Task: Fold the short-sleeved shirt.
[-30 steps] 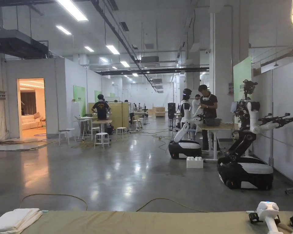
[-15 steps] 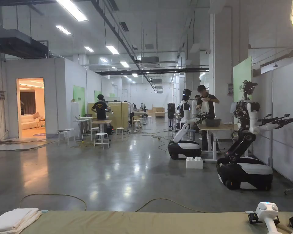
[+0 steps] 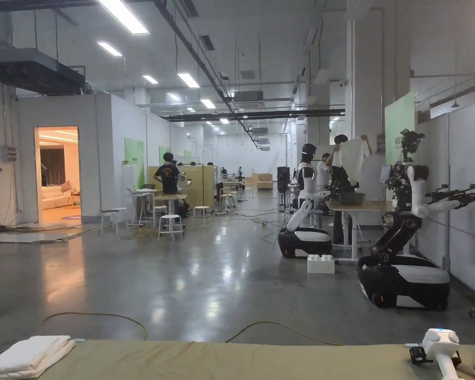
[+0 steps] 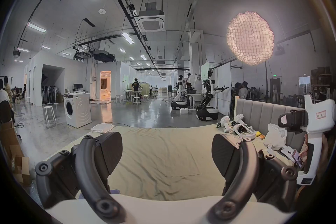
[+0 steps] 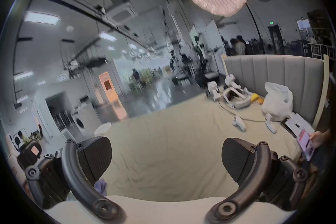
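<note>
folded white cloth [image 3: 28, 352] at the far left corner of the bed, lying flat on the tan sheet [image 3: 221, 361]. washing machine [image 4: 77, 111] on the grey floor past that corner, with a white stool just beside it. hard to tell which cloth is the short-sleeved shirt: maybe the white pile at the corner, maybe the small purple bit of cloth [image 4: 114, 191] peeking out low by one jaw in the left gripper view. same purple bit low in the right gripper view too, mostly hidden.

left gripper [image 4: 167, 153] held up over the near part of the sheet, jaws spread wide, nothing between them but wrinkled tan sheet farther off. not touching any cloth.

right gripper [image 5: 165, 157] held the same way, jaws wide apart and holding nothing, pointing across the bed. blurry picture there, so small things far off are hard to make out.

two big wheeled robots [image 3: 404, 257] out on the shiny floor, well apart from the bed, with people at tables around them.

over on the right side of the bed, a white hand tool [image 3: 442, 346] lying on the sheet. near it a white headset [image 5: 236, 98], then a white plastic bag [image 5: 277, 100] leaning on the grey padded headboard [image 5: 272, 71]. at the far right edge a hand [image 5: 318, 137] holding a phone [image 5: 306, 144]. big round lamp [image 4: 250, 38] glowing high above that side.
</note>
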A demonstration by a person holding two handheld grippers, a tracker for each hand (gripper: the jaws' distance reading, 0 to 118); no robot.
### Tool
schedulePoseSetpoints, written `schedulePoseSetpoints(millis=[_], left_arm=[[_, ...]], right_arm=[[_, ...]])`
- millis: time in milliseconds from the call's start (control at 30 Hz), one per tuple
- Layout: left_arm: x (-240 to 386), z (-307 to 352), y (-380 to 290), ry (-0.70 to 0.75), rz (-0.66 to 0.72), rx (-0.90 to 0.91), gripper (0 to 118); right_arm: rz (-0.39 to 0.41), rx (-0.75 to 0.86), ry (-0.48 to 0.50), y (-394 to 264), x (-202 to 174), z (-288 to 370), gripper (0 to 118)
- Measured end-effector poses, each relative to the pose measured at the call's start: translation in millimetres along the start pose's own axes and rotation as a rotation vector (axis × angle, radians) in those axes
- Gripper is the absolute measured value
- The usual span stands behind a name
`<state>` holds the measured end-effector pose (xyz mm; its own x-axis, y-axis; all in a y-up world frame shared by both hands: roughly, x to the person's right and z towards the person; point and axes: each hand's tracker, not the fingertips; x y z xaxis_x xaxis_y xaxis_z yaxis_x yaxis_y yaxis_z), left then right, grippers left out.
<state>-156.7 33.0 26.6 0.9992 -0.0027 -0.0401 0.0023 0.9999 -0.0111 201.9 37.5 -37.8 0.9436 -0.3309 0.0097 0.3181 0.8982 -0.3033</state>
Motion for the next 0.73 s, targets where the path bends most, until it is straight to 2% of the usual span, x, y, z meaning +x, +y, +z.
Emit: schedulePoseSetpoints(millis=[33, 67, 133, 200, 333, 533, 733], left_arm=[[0, 0, 1, -0.003, 0.003, -0.001, 104], [0, -1, 2, -0.008, 0.007, -0.004, 104], [-2, -1, 3, -0.019, 0.027, -0.007, 104], [-2, 0, 4, -0.029, 0.027, 0.006, 104], [-1, 1, 5, -0.021, 0.001, 0.009, 104], [-2, 1, 3, -0.024, 0.008, 0.005, 104], [-2, 1, 2, -0.029, 0.011, 0.005, 104]], right_arm=[[0.066, -0.076, 0.038, 4, -2, -2, 118], [0.069, -0.073, 0.085, 2, -4, -3, 118], [0.009, -0.010, 0.118, -6, -3, -1, 118], [-0.002, -0.067, 0.156, -7, -5, -3, 118], [-0.024, -0.122, 0.131, -10, -3, -8, 118], [-0.081, -0.139, 0.175, -11, 8, -10, 118], [-0.083, -0.110, 0.079, -16, 25, -16, 118]])
